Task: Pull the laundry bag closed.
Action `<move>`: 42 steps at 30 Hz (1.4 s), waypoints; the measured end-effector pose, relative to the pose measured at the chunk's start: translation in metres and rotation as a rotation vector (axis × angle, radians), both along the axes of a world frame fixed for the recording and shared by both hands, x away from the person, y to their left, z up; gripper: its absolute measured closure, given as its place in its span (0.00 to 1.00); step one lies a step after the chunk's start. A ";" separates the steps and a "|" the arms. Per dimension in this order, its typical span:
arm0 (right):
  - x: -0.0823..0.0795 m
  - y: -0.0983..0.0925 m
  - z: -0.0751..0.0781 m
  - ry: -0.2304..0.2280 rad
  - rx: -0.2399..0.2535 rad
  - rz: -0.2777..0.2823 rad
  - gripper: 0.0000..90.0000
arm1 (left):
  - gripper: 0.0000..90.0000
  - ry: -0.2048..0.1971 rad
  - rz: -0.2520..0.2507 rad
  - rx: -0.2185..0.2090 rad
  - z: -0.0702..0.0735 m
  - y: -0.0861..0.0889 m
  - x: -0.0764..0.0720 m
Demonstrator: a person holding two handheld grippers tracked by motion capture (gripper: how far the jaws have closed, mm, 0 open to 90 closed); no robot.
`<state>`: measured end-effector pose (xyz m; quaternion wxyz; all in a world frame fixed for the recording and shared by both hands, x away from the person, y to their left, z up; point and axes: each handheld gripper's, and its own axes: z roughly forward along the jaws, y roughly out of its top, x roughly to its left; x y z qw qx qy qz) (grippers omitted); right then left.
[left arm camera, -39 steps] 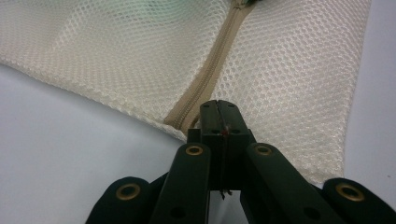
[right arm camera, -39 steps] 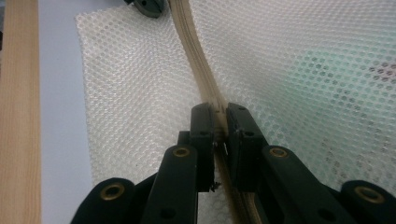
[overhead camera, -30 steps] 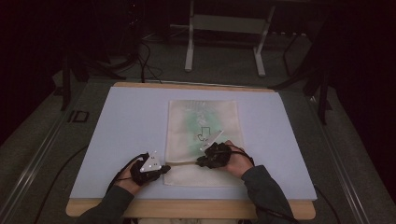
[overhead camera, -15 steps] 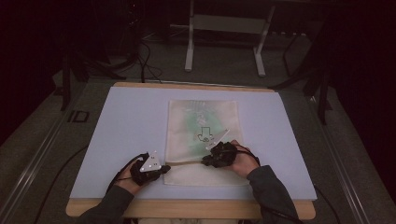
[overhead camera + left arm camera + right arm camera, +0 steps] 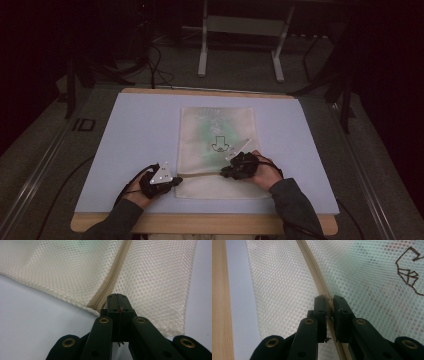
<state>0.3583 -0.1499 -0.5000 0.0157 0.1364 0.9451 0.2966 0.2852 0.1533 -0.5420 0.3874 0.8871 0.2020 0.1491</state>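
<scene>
Left gripper pinched the mesh bag at its left edge; right gripper, jaws nearly closed, clasped the zipper mid-bag.

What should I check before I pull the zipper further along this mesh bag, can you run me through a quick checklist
1. Left gripper clamped on the end of the mesh laundry bag at the zipper: ok, jaws shut.
2. Right gripper on the zipper pull: cannot tell, something small sits between its jaws.
3. Zipper track ahead straight: ok.
4. Bag flat on the blue mat: ok.
5. Cables clear of the bag: ok.
</scene>
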 end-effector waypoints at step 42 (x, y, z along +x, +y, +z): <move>-0.002 -0.030 0.003 0.001 0.004 -0.041 0.91 | 1.00 0.006 0.001 -0.004 0.000 0.000 0.000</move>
